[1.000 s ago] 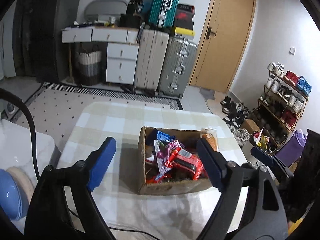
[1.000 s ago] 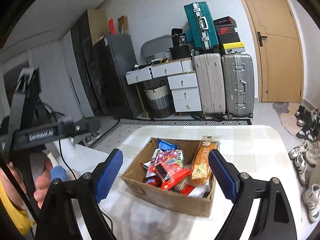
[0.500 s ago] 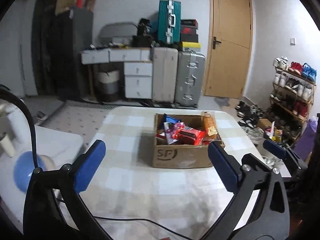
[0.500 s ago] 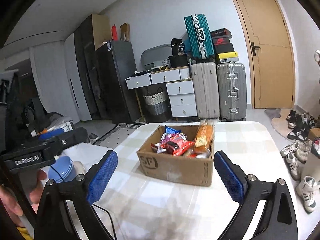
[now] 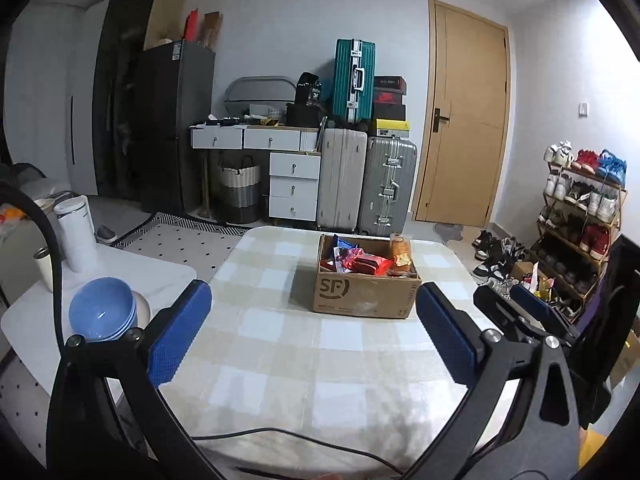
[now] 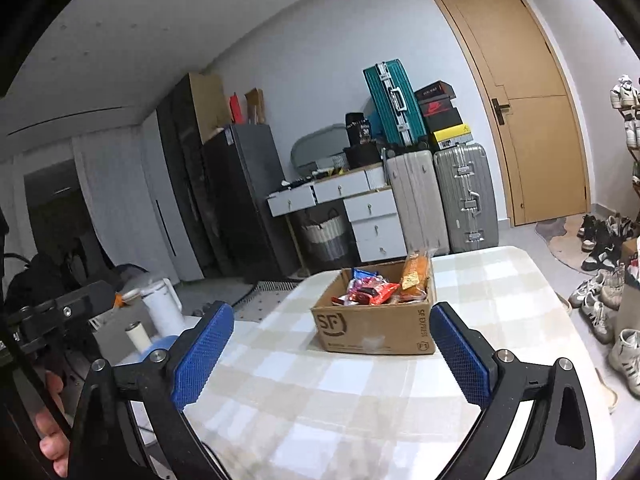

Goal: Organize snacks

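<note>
Sitting toward the far edge of the checked-cloth worktop (image 5: 304, 360), the brown cardboard box printed "SF" (image 5: 366, 294) holds red, blue and orange snack packets (image 5: 370, 264). Bare cloth lies open from the box to the near edge. An orange packet (image 6: 416, 270) stands on end at the box's right wall, its long axis roughly upright. Both the left claw (image 5: 312, 336) and right claw (image 6: 334, 350) are released, nothing between the blue pads. Only the left view shows stacked blue bowls (image 5: 102, 314); only the right shows a hand (image 6: 50, 432), apparently gripping the other tool.
</note>
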`<state>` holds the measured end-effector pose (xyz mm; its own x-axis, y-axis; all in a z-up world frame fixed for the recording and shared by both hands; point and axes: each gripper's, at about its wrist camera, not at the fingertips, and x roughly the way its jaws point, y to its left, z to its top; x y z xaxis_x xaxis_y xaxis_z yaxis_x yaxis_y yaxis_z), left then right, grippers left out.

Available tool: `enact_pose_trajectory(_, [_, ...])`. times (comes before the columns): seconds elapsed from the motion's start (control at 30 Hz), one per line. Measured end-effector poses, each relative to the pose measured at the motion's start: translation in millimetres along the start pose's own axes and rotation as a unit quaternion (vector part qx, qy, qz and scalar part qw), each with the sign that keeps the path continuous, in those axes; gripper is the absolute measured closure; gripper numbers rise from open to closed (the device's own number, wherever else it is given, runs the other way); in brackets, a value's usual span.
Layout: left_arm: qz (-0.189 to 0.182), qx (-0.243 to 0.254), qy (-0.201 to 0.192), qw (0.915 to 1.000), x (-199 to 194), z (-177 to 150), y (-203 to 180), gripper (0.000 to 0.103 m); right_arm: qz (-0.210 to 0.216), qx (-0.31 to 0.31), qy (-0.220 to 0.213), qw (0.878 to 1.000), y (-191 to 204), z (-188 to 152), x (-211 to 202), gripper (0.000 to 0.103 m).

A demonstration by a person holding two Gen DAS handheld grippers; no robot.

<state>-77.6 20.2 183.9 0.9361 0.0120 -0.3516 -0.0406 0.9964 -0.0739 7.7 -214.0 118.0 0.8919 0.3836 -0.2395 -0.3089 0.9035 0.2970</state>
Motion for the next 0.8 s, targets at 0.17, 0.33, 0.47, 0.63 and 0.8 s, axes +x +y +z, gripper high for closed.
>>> enact_pose_trajectory(0.17, [-0.002,-0.002,-0.022,0.9997,-25,-12,2,0.001,-0.001,-0.032,-0.007,0.999,17,-8,-18,0.002])
enact_pose_trajectory(0.33, [-0.001,-0.001,-0.020,0.9998,6,-30,2,0.001,-0.034,-0.068,0.014,0.997,25,-25,-1,0.001])
enact_pose_trajectory(0.47, [0.000,0.004,-0.022,0.9998,57,-43,2,0.001,-0.049,-0.064,0.034,0.996,14,-35,25,0.001])
enact_pose_trajectory(0.63, [-0.025,-0.016,0.020,0.9994,130,-54,5,0.001,-0.076,-0.059,0.054,0.994,-4,-42,59,0.001])
enact_pose_trajectory(0.8, [-0.024,-0.016,0.034,0.9990,175,-58,4,0.001,-0.087,-0.042,0.067,0.993,-19,-44,81,0.001])
